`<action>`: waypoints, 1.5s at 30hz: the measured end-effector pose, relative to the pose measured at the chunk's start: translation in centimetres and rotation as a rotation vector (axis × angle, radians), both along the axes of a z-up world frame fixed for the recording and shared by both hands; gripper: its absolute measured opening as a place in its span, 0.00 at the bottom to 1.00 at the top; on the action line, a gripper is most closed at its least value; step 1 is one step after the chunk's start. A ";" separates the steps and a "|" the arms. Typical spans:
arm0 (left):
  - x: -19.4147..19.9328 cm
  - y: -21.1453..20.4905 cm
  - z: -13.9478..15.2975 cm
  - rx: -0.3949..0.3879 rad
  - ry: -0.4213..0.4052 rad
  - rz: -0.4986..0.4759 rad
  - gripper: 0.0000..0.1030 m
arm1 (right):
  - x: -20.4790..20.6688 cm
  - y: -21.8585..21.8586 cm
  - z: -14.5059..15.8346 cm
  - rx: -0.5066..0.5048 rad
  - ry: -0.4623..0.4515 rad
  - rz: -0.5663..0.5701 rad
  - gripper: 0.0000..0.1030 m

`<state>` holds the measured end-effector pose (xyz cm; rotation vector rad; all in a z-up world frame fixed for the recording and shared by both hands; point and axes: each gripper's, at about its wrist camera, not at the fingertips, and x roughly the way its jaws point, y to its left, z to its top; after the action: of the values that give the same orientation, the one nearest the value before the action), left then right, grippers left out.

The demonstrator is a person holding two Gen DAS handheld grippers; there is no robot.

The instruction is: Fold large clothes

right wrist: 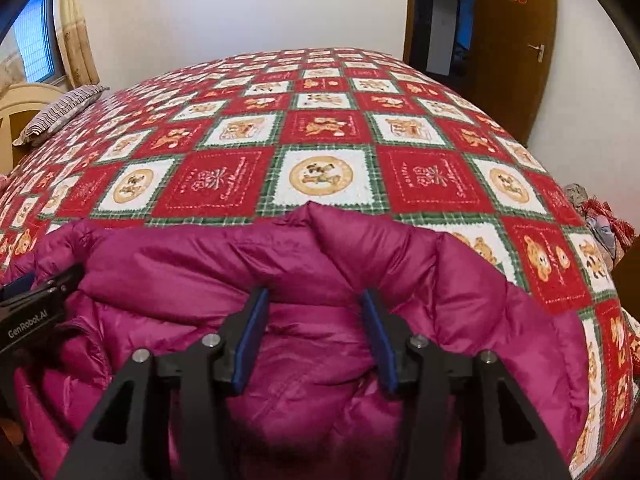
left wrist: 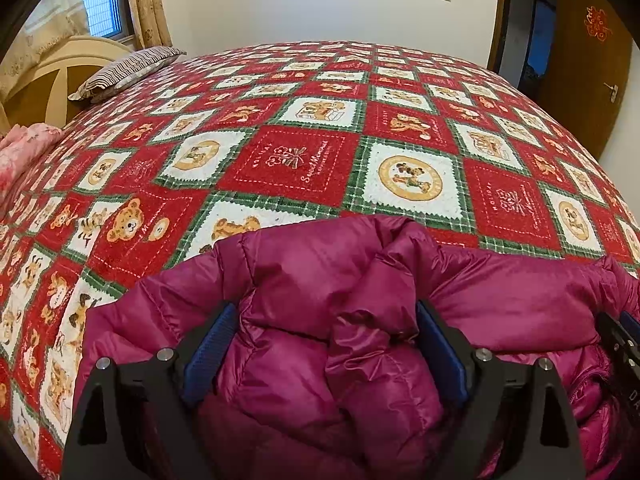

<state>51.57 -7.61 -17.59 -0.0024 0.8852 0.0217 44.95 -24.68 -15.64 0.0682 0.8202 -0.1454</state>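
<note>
A magenta puffer jacket (left wrist: pixel 320 280) lies bunched at the near edge of the bed; it also fills the lower right wrist view (right wrist: pixel 180 264). My left gripper (left wrist: pixel 324 312) is open, its blue-padded jaws wide apart around a thick fold of the jacket. My right gripper (right wrist: pixel 314 294) is open too, its jaws narrower apart, with jacket fabric lying between them. The right gripper shows at the right edge of the left wrist view (left wrist: pixel 620 340); the left gripper shows at the left edge of the right wrist view (right wrist: pixel 36 300).
The bed is covered by a red, white and green teddy-bear quilt (left wrist: pixel 304 160). A striped pillow (left wrist: pixel 124 70) and a pink cloth (left wrist: pixel 20 152) lie at the far left by the headboard. A wooden door (right wrist: pixel 516 40) stands beyond the bed. Clutter (right wrist: pixel 604 220) sits at the right bedside.
</note>
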 end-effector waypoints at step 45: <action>-4.4 9.3 -0.3 0.031 0.010 0.158 0.91 | -6.7 -6.0 -0.1 -0.006 -0.007 -0.135 0.83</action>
<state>47.16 1.66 -17.92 -0.0437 0.8930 0.1829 38.21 -30.68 -15.70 0.1189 0.8086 -0.2749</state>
